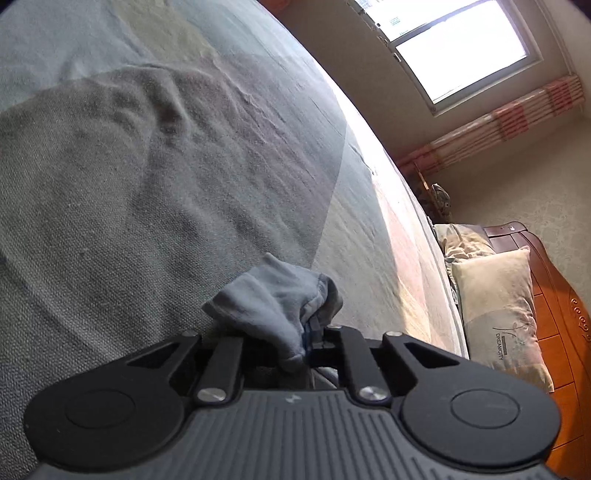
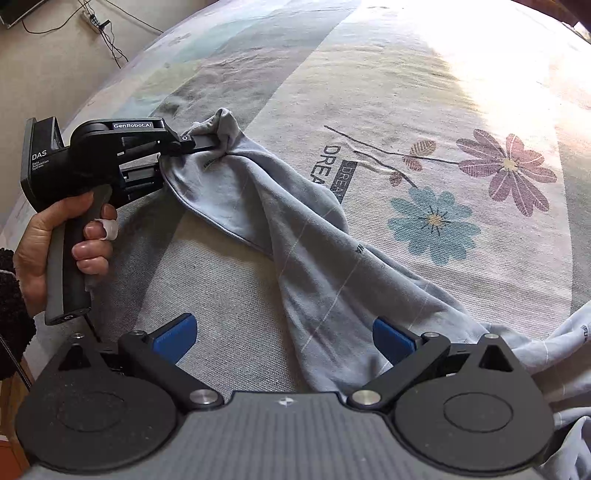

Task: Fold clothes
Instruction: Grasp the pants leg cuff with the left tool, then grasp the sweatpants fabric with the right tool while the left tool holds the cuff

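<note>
A light grey-blue garment with thin pale lines lies twisted across the bed, running from upper left to lower right in the right wrist view. My left gripper, held by a person's hand, is shut on the garment's far end. In the left wrist view that end bunches up out of the left gripper, hiding its fingertips. My right gripper is open; its blue pads stand wide apart on either side of the garment's near part without pressing on it.
The bed is covered by a flower-printed sheet. A pillow leans against the wooden headboard at the right. Beyond the bed's far edge are a window and a striped curtain. A power strip with cables lies on the floor.
</note>
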The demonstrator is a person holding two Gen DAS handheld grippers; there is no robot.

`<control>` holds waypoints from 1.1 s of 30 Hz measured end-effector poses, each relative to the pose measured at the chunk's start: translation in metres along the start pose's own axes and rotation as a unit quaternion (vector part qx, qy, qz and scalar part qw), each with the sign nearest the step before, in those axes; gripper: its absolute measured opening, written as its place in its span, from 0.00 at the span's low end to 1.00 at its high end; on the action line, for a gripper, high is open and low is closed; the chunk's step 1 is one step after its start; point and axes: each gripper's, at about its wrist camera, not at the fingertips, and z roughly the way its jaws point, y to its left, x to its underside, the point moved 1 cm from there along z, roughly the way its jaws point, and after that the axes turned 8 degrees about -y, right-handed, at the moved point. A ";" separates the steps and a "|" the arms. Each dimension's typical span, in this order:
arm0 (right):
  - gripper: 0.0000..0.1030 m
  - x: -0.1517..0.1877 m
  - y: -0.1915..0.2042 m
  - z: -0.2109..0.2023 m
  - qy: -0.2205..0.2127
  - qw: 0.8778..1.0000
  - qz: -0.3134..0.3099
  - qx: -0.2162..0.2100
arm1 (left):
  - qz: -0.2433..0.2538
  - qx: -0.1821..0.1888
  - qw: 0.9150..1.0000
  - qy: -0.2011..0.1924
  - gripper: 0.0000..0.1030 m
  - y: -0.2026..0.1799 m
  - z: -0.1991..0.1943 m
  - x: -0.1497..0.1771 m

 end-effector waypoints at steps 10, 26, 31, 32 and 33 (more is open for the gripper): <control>0.97 -0.015 -0.014 -0.017 -0.027 0.999 -0.021 0.030 | 0.077 -0.014 0.993 -0.093 0.11 -0.026 -0.043 -0.067; 0.17 -0.088 -0.132 -0.018 -0.022 0.977 -0.138 0.158 | 0.048 -0.137 0.989 -0.019 0.11 0.041 -0.054 -0.030; 0.15 -0.058 -0.131 -0.023 0.040 0.987 -0.111 0.111 | 0.074 -0.157 0.984 -0.023 0.12 0.026 -0.075 -0.030; 0.15 -0.050 -0.128 -0.022 0.056 0.987 -0.116 0.101 | 0.079 -0.167 0.983 -0.014 0.13 0.027 -0.076 -0.028; 0.15 -0.043 -0.124 -0.022 0.070 0.985 -0.125 0.093 | 0.078 -0.179 0.981 -0.001 0.13 0.030 -0.074 -0.026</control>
